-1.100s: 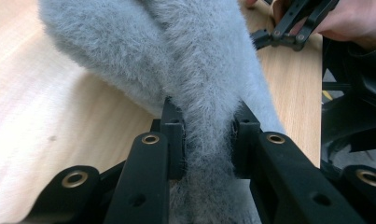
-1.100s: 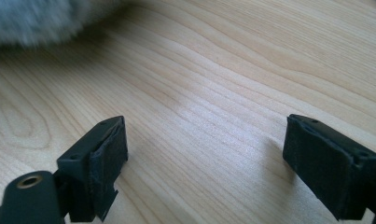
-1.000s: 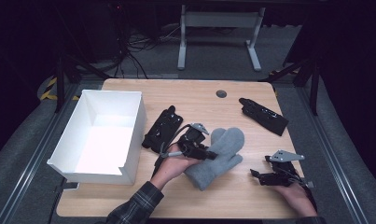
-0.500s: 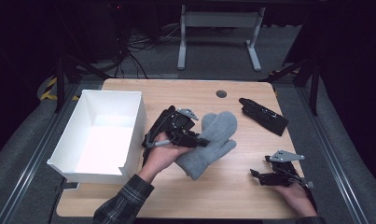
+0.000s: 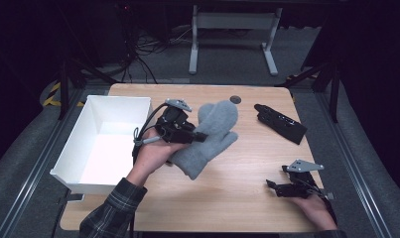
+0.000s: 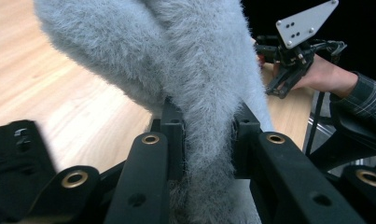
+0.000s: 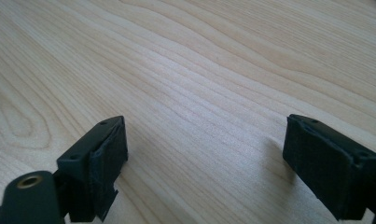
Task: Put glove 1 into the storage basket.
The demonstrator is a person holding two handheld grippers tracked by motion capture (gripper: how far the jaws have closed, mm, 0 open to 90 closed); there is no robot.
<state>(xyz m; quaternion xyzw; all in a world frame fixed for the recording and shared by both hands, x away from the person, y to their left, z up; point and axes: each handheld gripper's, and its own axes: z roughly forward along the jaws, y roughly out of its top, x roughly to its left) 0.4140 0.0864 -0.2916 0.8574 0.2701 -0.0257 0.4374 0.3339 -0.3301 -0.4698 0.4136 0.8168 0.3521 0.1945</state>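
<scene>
Gripping the grey mitten [image 5: 211,135] between its jaws, the left tool [image 5: 197,137] holds it off the tabletop [image 5: 237,193], just right of the white bin [image 5: 115,106]. In the left gripper view the pads press into the fleece of the mitten [image 6: 195,84] from both sides, so the jaws stand narrow and closed on cloth. The right tool [image 5: 273,184] rests low at the near right corner of the tabletop with its jaws wide apart and nothing between them; the right gripper view confirms bare wood between the two pads.

Progress, as judged: pick-up is complete. Carrying the mitten to the white bin and releasing it appear to remain. A black glove [image 5: 281,123] lies untouched at the far right and is probably next.

No brand, label or legible writing appears on any item.
</scene>
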